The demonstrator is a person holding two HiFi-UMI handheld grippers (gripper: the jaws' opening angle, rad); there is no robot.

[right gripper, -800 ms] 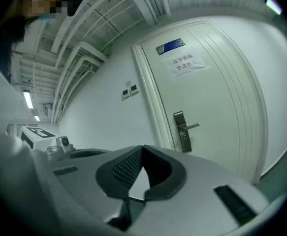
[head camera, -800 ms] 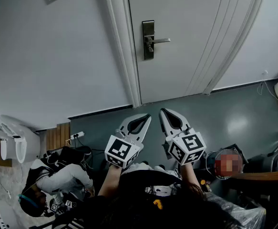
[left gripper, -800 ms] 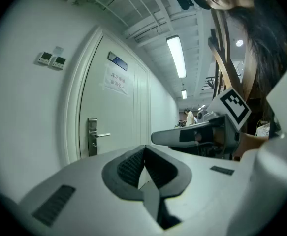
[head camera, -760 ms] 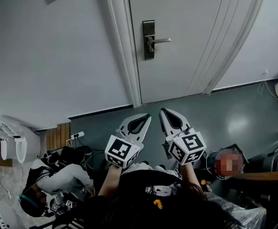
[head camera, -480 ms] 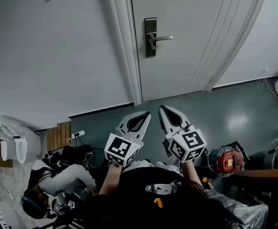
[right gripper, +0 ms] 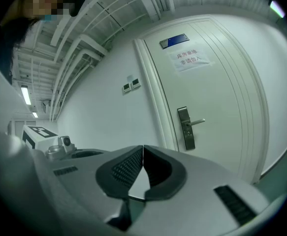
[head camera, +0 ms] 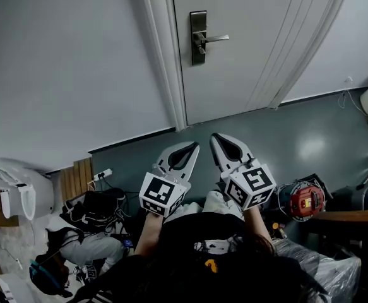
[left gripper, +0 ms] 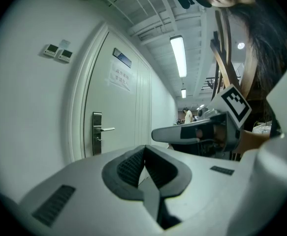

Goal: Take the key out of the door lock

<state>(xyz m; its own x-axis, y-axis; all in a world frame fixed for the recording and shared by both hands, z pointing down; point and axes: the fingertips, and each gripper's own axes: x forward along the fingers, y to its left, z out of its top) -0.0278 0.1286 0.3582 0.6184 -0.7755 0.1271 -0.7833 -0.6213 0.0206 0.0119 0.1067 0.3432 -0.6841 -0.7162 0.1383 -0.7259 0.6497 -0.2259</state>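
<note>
Both grippers are down low in front of me, side by side over the grey floor [head camera: 310, 137] and well apart from the door [head camera: 247, 62]. My left gripper [head camera: 194, 148] has its jaws pressed together at the tips with nothing in them. My right gripper [head camera: 214, 137] is the same, closed on nothing, and just beside the left one. Both tips point toward the door. The lock plate [head camera: 198, 37] sits near the door's left edge, with the lever handle [head camera: 214, 39] sticking out to the right. There's a small nub on the plate under the handle, but honestly it's too tiny for me to tell if that's the key. There's a paper sign [right gripper: 189, 58] up on the door and two little wall panels [right gripper: 130, 85] left of the frame
</note>
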